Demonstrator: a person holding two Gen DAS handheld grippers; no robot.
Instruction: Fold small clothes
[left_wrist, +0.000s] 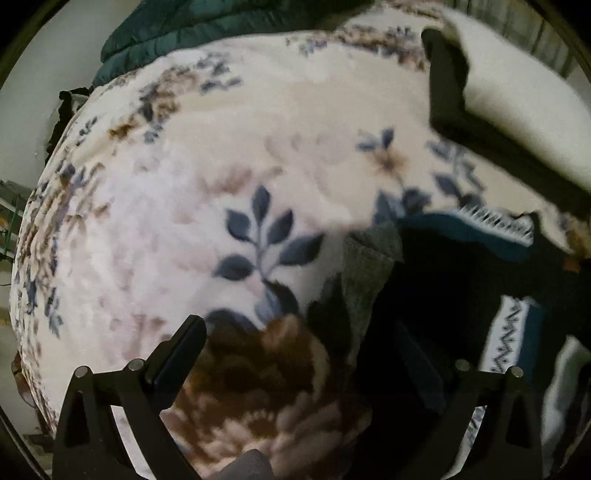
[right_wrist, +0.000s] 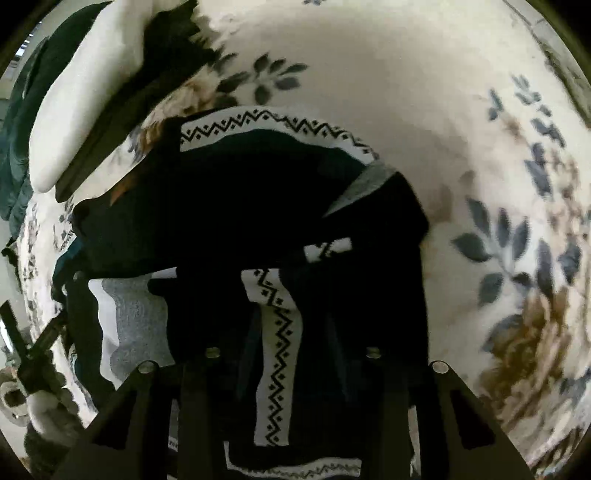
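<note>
Left wrist view: left gripper (left_wrist: 299, 350) gaped empty over the blanket (left_wrist: 207, 155), garment (left_wrist: 443, 280) lying just right of the jaws. Right wrist view: right gripper (right_wrist: 291, 325) hung directly over the garment (right_wrist: 229, 214), nearer, jaws parted, grip unclear; trim (right_wrist: 275, 354) ran lengthwise away from the jaws.
</note>
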